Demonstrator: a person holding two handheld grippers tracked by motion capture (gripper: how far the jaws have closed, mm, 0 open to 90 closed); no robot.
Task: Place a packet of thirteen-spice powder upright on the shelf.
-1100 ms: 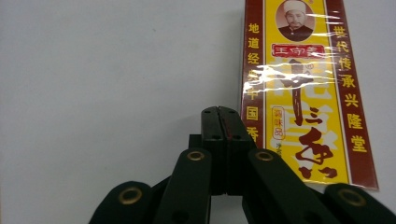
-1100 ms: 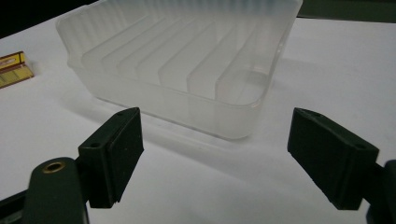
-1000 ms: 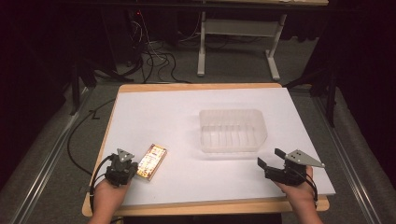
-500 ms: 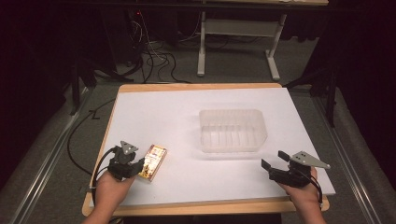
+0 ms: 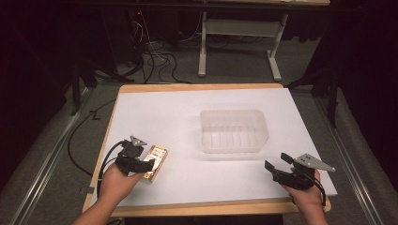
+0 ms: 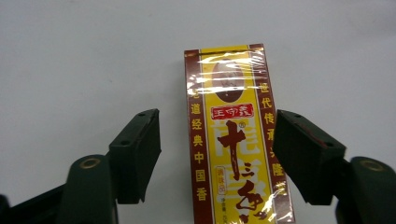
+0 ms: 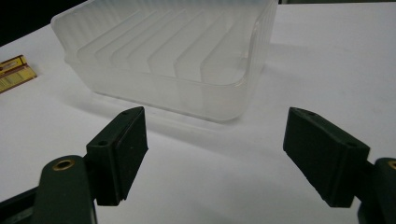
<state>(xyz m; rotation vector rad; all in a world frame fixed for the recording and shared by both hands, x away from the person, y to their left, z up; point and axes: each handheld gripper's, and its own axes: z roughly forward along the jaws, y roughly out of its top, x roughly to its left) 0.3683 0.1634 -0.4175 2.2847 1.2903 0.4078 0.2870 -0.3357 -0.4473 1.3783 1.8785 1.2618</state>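
You are holding your left gripper point(image 6: 217, 140) low over the near-left part of the white table point(image 5: 187, 112), and its jaws are standing spread on either side of a yellow and dark red packet point(image 6: 236, 135) wrapped in shiny film. The right jaw is sitting just beside the packet's edge while the left jaw is leaving a visible gap of white surface, so nothing is being pinched. In the high view the packet point(image 5: 157, 159) is lying flat, angled toward the middle of the table, with your left hand point(image 5: 115, 180) behind it. Your right gripper point(image 5: 278, 163) is hovering near the front-right corner, its jaws wide apart and pointing toward a clear ribbed plastic container point(image 7: 168, 51). That container point(image 5: 233, 131) is sitting near the table's centre, well apart from the packet.
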